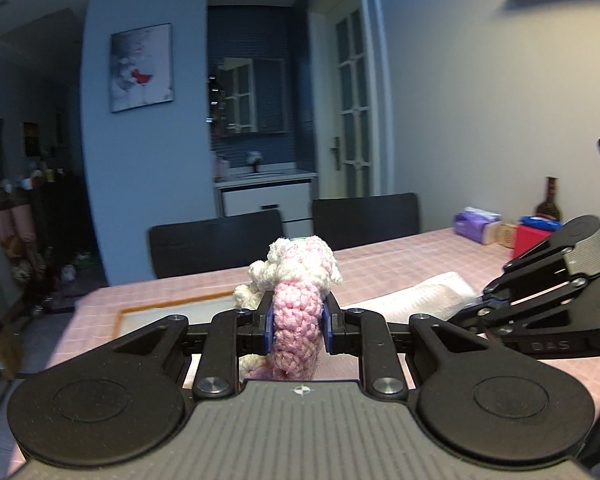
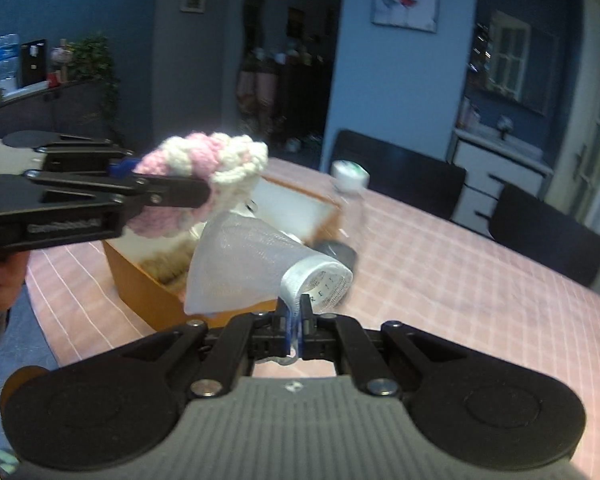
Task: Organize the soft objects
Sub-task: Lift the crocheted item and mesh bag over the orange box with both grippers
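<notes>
Left tool (image 1: pixel 298 326) clamps crochet toy (image 1: pixel 296 300); right tool (image 2: pixel 296 330) pinches mesh pouch (image 2: pixel 244 268).

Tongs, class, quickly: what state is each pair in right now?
Left tongs: closed on the pink-and-white crochet toy.
Right tongs: closed on the white mesh pouch.

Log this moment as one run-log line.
left gripper: shut on crochet toy | right gripper: shut on mesh pouch | both held above wooden box
</notes>
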`<state>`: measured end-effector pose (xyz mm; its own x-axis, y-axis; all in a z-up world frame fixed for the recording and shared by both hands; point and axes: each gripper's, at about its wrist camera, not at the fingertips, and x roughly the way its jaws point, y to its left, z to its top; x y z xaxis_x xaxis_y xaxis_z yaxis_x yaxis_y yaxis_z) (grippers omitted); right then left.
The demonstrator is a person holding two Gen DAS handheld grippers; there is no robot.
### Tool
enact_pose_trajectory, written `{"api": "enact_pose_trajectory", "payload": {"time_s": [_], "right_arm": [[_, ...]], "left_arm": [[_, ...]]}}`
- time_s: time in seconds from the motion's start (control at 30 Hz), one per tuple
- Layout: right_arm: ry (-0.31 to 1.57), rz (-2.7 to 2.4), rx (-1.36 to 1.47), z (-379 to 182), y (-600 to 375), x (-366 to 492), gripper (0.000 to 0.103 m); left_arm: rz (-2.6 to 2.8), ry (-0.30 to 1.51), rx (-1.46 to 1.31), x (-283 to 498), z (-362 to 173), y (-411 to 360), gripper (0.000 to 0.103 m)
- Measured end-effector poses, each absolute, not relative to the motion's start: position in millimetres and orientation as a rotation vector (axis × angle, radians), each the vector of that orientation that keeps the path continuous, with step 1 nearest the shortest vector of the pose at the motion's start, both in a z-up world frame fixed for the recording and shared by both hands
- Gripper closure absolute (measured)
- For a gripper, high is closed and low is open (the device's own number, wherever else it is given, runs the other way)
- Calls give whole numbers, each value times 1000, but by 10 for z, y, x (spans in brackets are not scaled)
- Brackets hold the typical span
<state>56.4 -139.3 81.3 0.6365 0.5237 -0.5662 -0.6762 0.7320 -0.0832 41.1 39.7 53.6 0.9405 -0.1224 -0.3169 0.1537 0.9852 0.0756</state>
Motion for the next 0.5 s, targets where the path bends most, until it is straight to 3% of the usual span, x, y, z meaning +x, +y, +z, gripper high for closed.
{"api": "enact_pose_trajectory", "payload": {"time_s": [0.5], "right_arm": [[577, 879, -290, 963, -432, 1064, 103]], "left_arm": [[-65, 458, 19, 776, 490, 1335, 78]]}}
